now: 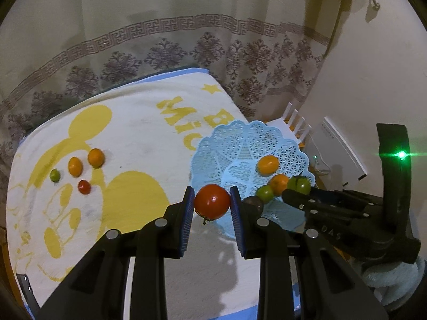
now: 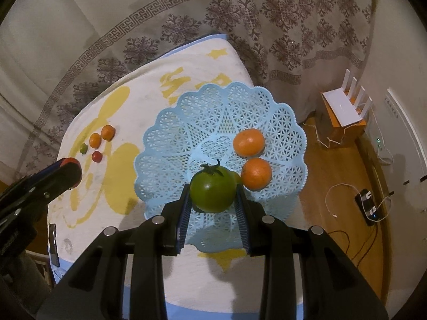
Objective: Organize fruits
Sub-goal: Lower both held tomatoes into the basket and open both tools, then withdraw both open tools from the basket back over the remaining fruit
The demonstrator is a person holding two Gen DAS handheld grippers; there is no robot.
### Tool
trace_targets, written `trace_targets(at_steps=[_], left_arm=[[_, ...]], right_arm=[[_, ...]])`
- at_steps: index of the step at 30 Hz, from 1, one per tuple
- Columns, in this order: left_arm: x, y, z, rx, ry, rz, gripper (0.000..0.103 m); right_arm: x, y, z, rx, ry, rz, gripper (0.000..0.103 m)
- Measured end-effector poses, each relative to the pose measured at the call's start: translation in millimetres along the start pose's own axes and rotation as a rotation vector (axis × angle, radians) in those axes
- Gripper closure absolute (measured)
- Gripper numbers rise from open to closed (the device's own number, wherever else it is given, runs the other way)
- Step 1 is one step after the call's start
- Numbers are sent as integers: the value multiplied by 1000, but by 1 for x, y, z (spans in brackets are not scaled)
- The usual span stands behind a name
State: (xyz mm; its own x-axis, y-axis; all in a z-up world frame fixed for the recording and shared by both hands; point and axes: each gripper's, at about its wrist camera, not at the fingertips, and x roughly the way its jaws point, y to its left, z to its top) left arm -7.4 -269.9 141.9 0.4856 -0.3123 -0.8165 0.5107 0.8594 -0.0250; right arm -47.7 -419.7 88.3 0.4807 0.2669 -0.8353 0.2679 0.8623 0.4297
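Fruits are partly sorted: the blue lattice basket (image 2: 170, 122) on the towel-covered worktop (image 1: 138, 122) already holds two oranges (image 2: 248, 142) and a small green fruit (image 1: 265, 192) (perhaps one darker piece too). My left tongs (image 1: 212, 200) grip a red tomato (image 1: 212, 201) beside its rim, my right tongs (image 2: 213, 194) a green tomato (image 2: 212, 189) over it. Four small fruits (image 1: 77, 169) still wait together, well apart from the basket.

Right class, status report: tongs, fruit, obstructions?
Left tongs shut on red tomato. Right tongs shut on green tomato, over blue basket. Four fruits remain on towel. Nothing blocking.
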Motion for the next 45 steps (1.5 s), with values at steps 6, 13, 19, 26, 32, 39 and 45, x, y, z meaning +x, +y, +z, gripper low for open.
trace_targets(at_steps=[6,13,19,26,32,39,45], left_arm=[[12,-11,4,32,7,-5,76],[24,-18,4,54,23,-13,75],[22,-20,5,58,-6,5,37],[18,-12,3,36,3,25,27],[10,0,1,-13,8,46,19],[3,15,-3,-55,12,76,19],[-4,22,-7,-71,5,94,19]], right_arm=[[7,1,3,-6,14,-5,70],[8,0,2,3,18,-12,70],[6,-6,2,27,12,-26,69],[8,-8,2,57,23,-21,49],[3,0,5,42,-2,-15,44],[2,7,4,38,-2,-9,44],[2,13,3,33,-3,-5,44]])
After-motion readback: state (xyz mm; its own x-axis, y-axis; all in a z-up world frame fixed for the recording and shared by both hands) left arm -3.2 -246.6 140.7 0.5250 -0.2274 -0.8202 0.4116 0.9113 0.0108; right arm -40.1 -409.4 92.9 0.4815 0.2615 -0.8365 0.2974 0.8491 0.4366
